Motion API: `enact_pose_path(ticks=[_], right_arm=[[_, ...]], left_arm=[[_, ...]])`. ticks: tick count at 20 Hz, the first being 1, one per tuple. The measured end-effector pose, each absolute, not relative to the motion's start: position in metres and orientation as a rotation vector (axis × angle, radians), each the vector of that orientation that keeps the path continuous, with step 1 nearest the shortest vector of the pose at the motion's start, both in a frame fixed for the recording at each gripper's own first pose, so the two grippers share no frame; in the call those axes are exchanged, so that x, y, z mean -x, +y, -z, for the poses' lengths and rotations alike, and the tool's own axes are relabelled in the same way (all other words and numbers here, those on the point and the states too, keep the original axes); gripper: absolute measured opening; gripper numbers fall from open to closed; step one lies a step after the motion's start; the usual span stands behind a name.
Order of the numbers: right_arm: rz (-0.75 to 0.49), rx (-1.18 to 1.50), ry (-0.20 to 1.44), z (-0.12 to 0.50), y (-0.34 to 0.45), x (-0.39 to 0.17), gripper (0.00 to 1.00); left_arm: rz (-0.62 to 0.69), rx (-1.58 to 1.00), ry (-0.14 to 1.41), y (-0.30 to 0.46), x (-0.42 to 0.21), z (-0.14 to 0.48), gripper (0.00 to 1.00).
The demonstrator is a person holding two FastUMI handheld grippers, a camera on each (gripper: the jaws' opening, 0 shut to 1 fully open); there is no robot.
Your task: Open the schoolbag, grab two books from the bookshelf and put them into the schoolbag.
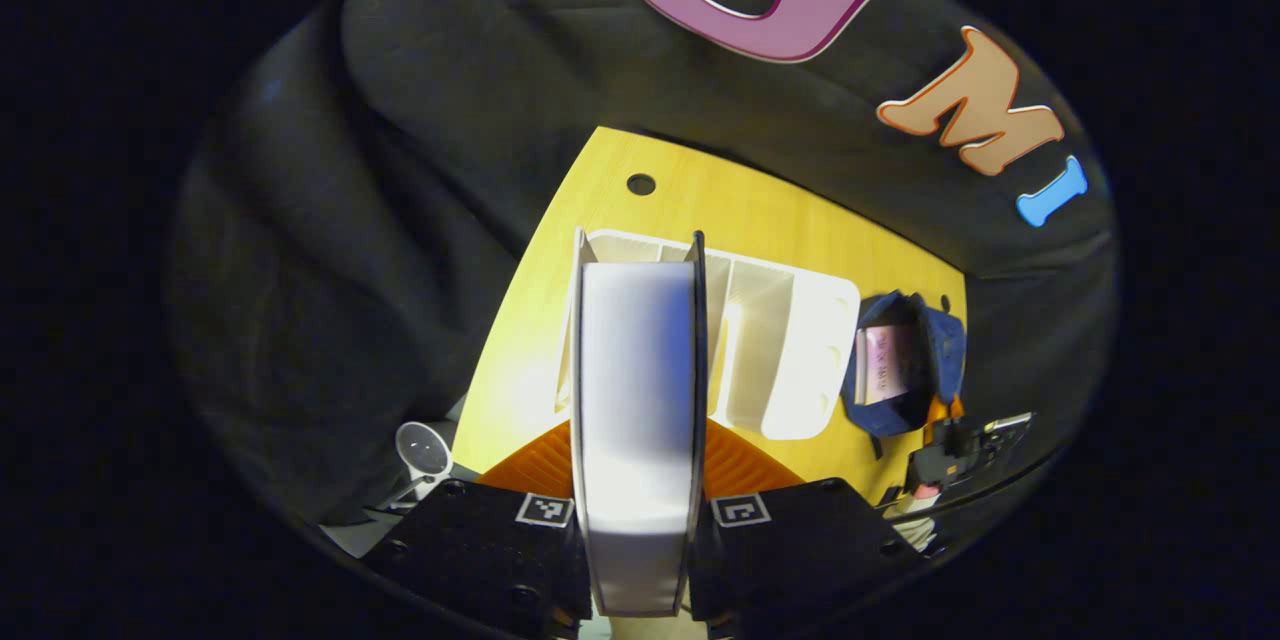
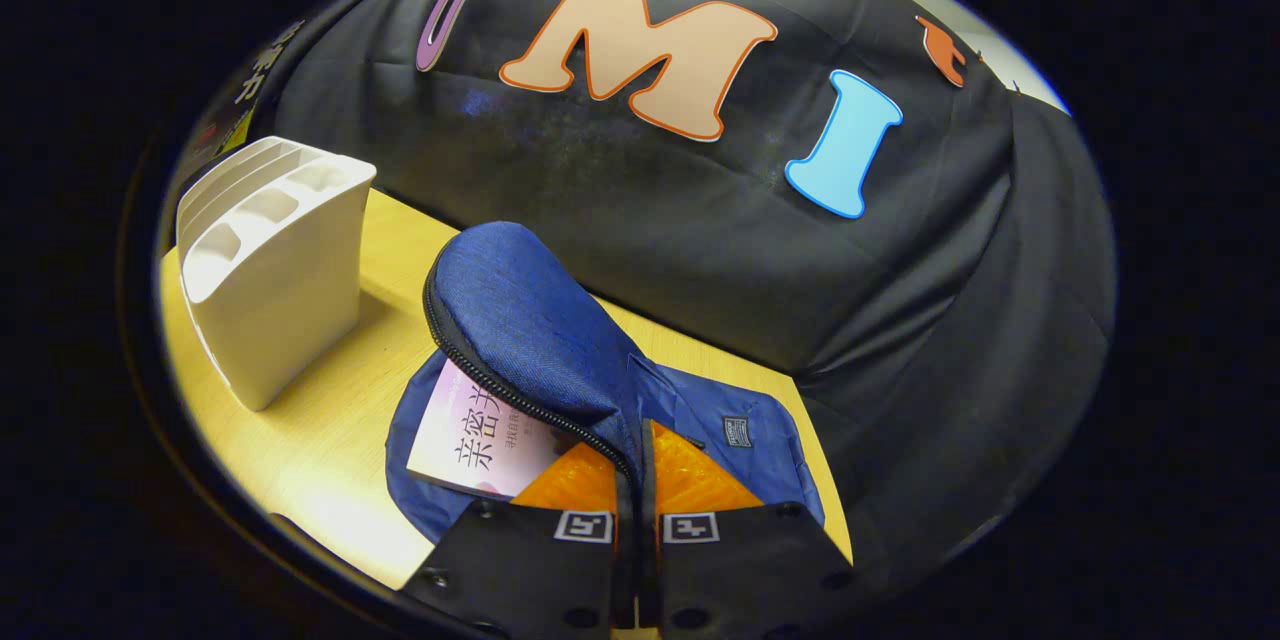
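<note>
Left claw (image 1: pixel 640 520) pinching book (image 1: pixel 638 420) upright above white bookshelf (image 1: pixel 790 340). Right claw (image 2: pixel 637 530) pinching schoolbag (image 2: pixel 560 350) flap open; first book (image 2: pixel 480 440) inside. Risks: book slipping from narrow grip; flap sagging if right grip loosens; book catching on zipper edge (image 2: pixel 500 380).

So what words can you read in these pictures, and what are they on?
"亲密": big characters on the pink book in the schoolbag; the flap hides the rest.
Smaller print beside them: too small to read.
Patch on the schoolbag: too small to read.
White book in the left gripper: no words showing.
</note>
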State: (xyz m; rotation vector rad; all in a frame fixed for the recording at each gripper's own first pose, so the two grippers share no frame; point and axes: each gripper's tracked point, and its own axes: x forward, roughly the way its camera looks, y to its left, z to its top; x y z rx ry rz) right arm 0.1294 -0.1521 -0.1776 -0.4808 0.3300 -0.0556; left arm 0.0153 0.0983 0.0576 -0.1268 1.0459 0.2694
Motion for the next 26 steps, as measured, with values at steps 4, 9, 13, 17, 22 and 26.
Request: enact_pose_path(ticks=[4, 9, 13, 17, 22, 26], right_arm=[[0.046, 0.465, 0.33, 0.176, -0.153, -0.129, 0.05], [0.03, 0.43, 0.33, 0.173, -0.155, -0.129, 0.07], [0.027, 0.404, 0.33, 0.171, -0.158, -0.128, 0.05], [0.022, 0.387, 0.329, 0.169, -0.161, -0.128, 0.05], [0.022, 0.371, 0.328, 0.167, -0.163, -0.129, 0.05], [0.028, 0.348, 0.323, 0.164, -0.164, -0.127, 0.05]], left_arm=[[-0.181, 0.148, 0.997, 0.054, -0.028, -0.061, 0.33], [-0.032, 0.236, 0.975, -0.017, -0.053, -0.052, 0.35], [0.074, 0.279, 0.977, -0.066, -0.07, -0.033, 0.35], [0.155, 0.321, 0.978, -0.11, -0.085, -0.007, 0.35], [0.241, 0.39, 0.957, -0.164, -0.11, 0.037, 0.35], [0.281, 0.457, 0.953, -0.202, -0.129, 0.083, 0.35]])
